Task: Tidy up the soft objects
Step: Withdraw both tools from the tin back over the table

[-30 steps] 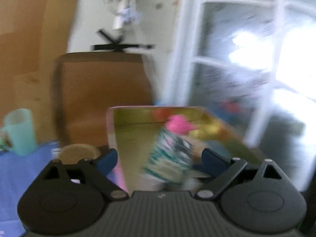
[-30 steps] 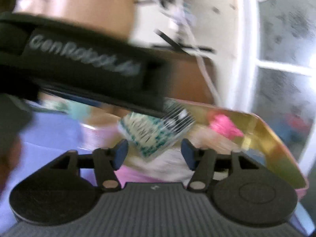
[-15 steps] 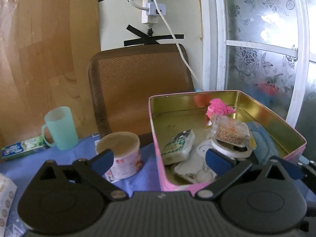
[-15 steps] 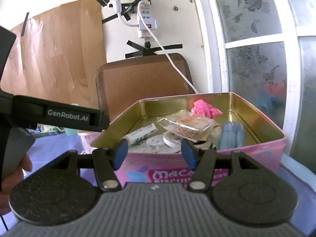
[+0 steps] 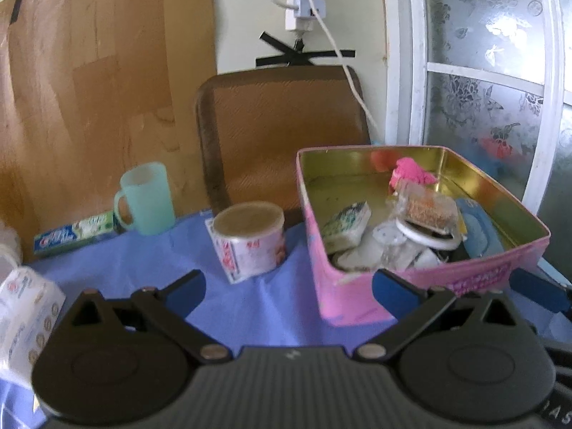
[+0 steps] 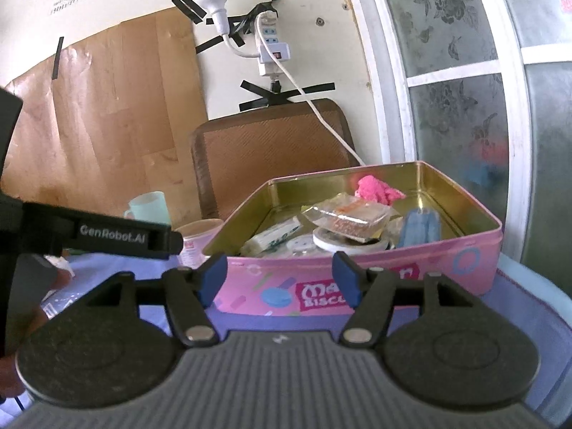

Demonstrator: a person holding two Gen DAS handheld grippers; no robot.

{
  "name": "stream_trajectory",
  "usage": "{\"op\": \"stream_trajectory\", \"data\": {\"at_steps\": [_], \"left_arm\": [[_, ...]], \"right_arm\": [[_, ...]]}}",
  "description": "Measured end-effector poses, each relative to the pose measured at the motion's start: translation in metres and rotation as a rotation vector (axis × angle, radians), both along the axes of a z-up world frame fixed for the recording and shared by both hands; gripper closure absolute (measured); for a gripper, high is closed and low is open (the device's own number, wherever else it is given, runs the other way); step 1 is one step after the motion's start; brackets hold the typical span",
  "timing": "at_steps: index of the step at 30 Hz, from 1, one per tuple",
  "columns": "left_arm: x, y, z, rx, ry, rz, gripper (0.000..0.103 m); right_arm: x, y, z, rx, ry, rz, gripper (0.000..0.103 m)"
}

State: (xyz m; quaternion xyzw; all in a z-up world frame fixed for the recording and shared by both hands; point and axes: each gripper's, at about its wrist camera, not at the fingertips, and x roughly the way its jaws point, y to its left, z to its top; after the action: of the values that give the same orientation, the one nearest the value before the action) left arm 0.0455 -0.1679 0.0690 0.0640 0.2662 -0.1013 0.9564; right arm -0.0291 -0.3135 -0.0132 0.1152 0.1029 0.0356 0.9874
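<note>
Left wrist view: the left gripper [image 5: 287,287] is spread wide and empty. The right gripper [image 6: 280,280] has just been opened further, with nothing between its pads. The tissue pack [image 5: 25,312] lies at 9 o'clock, the pink tin [image 5: 422,282] at 3 o'clock. The pack should be squeezed gently at its middle.

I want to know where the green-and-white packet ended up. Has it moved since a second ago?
Yes. The green-and-white packet hung between the left gripper's fingers then; it now lies inside the pink tin, against its left wall.
</note>
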Motion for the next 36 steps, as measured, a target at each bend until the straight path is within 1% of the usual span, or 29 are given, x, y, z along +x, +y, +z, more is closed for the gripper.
{"op": "stream_trajectory", "data": {"at_steps": [2,4,6,11,16,18,24,36], "left_arm": [[-0.006,0.006,-0.002,-0.016,0.011,0.013,0.0],[-0.012,0.012,-0.002,-0.031,0.007,0.023,0.0],[-0.017,0.019,-0.003,-0.042,0.001,0.034,0.0],[-0.03,0.029,-0.006,-0.032,-0.033,0.064,0.0],[-0.034,0.037,-0.01,-0.024,-0.016,0.071,0.0],[-0.035,0.038,-0.011,-0.021,-0.009,0.067,0.0],[-0.041,0.036,-0.013,0.013,0.001,0.062,0.0],[-0.042,0.033,-0.024,0.084,0.028,0.085,0.0]], "right_arm": [[-0.002,0.002,0.001,0.009,0.005,0.006,0.032],[-0.005,0.003,0.002,0.026,0.01,0.013,0.028],[-0.007,0.004,0.003,0.04,0.014,0.019,0.027],[-0.01,0.007,0.002,0.065,0.023,0.024,0.026],[-0.01,0.008,0.004,0.092,0.034,0.024,0.025],[-0.011,0.007,0.005,0.108,0.033,0.022,0.023],[-0.013,0.006,0.007,0.12,0.029,0.01,0.021],[-0.005,-0.001,-0.004,0.187,0.089,0.003,0.02]]}}
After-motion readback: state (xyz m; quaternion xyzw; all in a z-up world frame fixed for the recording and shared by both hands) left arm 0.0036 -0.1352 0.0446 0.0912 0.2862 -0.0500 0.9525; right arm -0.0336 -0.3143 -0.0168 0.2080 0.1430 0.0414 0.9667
